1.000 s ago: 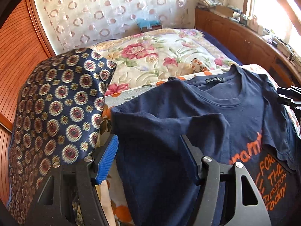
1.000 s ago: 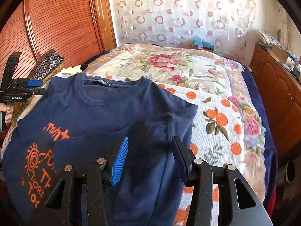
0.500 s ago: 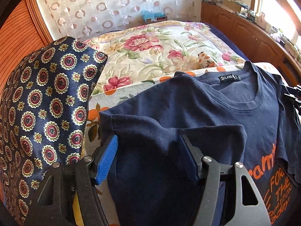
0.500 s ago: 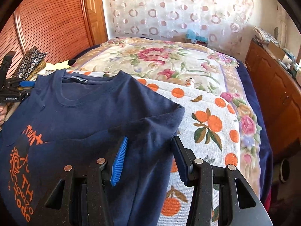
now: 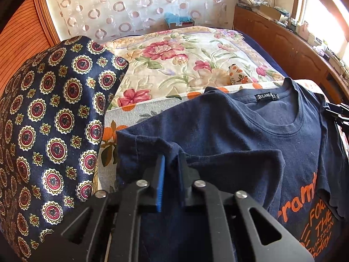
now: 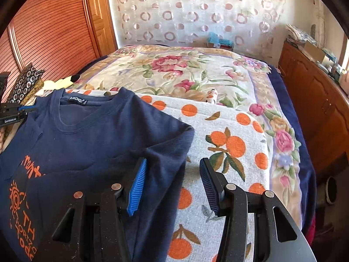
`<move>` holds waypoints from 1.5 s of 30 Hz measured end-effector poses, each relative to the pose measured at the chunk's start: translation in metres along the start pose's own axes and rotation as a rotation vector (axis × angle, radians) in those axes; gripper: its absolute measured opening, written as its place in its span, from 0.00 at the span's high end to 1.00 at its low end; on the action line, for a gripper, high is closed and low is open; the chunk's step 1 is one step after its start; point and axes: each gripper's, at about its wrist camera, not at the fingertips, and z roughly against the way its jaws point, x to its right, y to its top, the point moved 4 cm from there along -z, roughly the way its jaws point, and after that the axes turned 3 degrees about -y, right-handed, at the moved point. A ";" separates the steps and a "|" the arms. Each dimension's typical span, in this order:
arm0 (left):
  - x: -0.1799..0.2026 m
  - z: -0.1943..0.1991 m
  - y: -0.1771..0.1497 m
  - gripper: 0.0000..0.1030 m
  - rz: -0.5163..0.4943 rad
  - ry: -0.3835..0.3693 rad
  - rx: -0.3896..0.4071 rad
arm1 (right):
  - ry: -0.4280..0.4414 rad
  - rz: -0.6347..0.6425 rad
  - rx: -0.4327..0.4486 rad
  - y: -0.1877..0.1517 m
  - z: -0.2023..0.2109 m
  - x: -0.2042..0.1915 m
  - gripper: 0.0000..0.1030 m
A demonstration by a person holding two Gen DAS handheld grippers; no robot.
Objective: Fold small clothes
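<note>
Left gripper [image 5: 171, 170] closing, pinching navy T-shirt [image 5: 229, 135] sleeve fold; right gripper [image 6: 172, 174] apart, should clamp its sleeve before lifting evenly.

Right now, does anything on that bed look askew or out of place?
Only the navy cotton T-shirt: both short sleeves lie folded inward over its chest, and the left gripper, closing, bunches a ridge of sleeve fabric. Nothing looks spilled or damaged.

A navy T-shirt [image 5: 229, 131] lies face up on the orange-print cloth on the bed, its round collar and black neck label toward the far end. Orange lettering and a sun motif cover the chest. Both short sleeves are folded in over the body. One sleeve fold is bunched into a raised ridge.
</note>
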 end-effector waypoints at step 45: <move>0.053 0.172 -0.078 0.97 -0.080 -0.177 0.304 | 0.136 0.163 0.272 -0.066 0.149 -0.067 0.93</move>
